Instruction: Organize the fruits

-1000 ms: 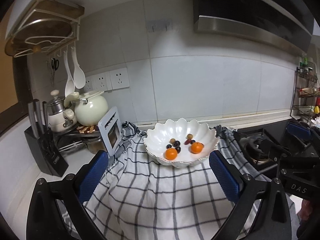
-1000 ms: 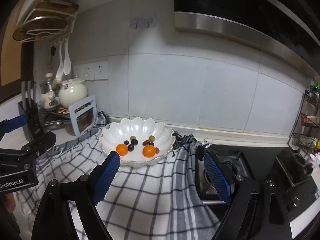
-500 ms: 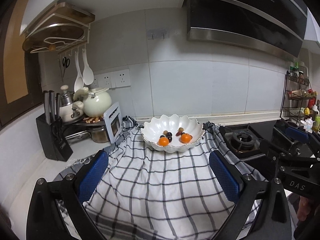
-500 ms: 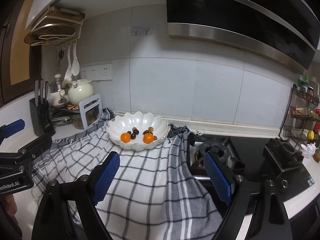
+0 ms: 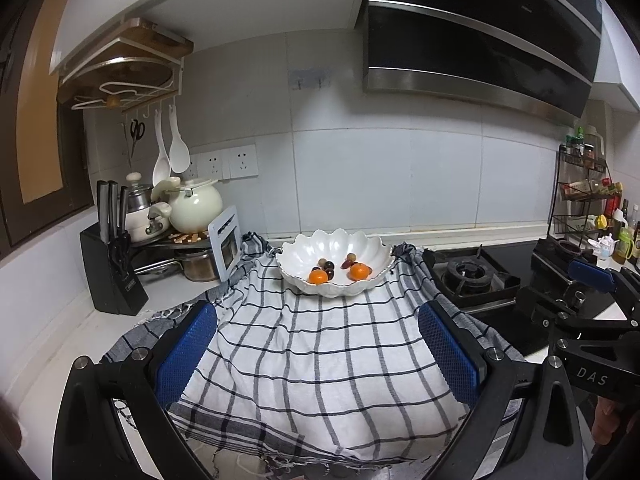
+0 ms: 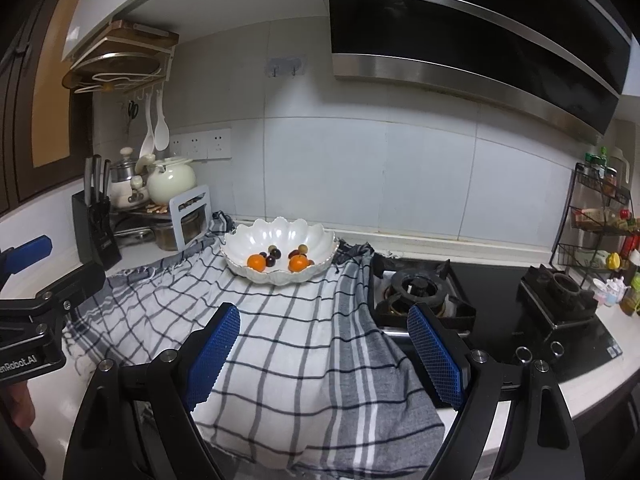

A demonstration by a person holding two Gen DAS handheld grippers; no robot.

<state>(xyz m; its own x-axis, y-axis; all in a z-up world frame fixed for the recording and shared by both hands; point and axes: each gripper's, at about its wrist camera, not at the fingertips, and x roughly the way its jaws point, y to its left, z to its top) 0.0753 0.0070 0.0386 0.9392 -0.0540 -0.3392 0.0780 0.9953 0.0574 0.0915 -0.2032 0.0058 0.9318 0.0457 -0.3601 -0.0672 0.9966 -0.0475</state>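
Note:
A white scalloped bowl (image 5: pixel 336 240) (image 6: pixel 280 232) stands at the back of a checked cloth (image 5: pixel 312 352) (image 6: pixel 280 340) on the counter. In it lie two oranges (image 5: pixel 319 277) (image 6: pixel 256 261) and several small dark and tan fruits (image 5: pixel 329 266) (image 6: pixel 274 255). My left gripper (image 5: pixel 318 322) hangs open above the cloth's near part, well short of the bowl, with nothing between its blue pads. My right gripper (image 6: pixel 323 320) is likewise open and empty over the cloth, to the right of the left one and also far from the bowl.
A knife block (image 5: pixel 112 276), a cream kettle (image 5: pixel 196 208) and pots on a rack crowd the left. A gas hob (image 6: pixel 420 288) lies right of the cloth, a spice rack (image 6: pixel 600 216) at far right. A range hood (image 5: pixel 480 48) hangs above.
Both grippers have drawn back from the bowl, which now looks smaller and farther off. More of the cloth and counter edge shows. Both stay open.

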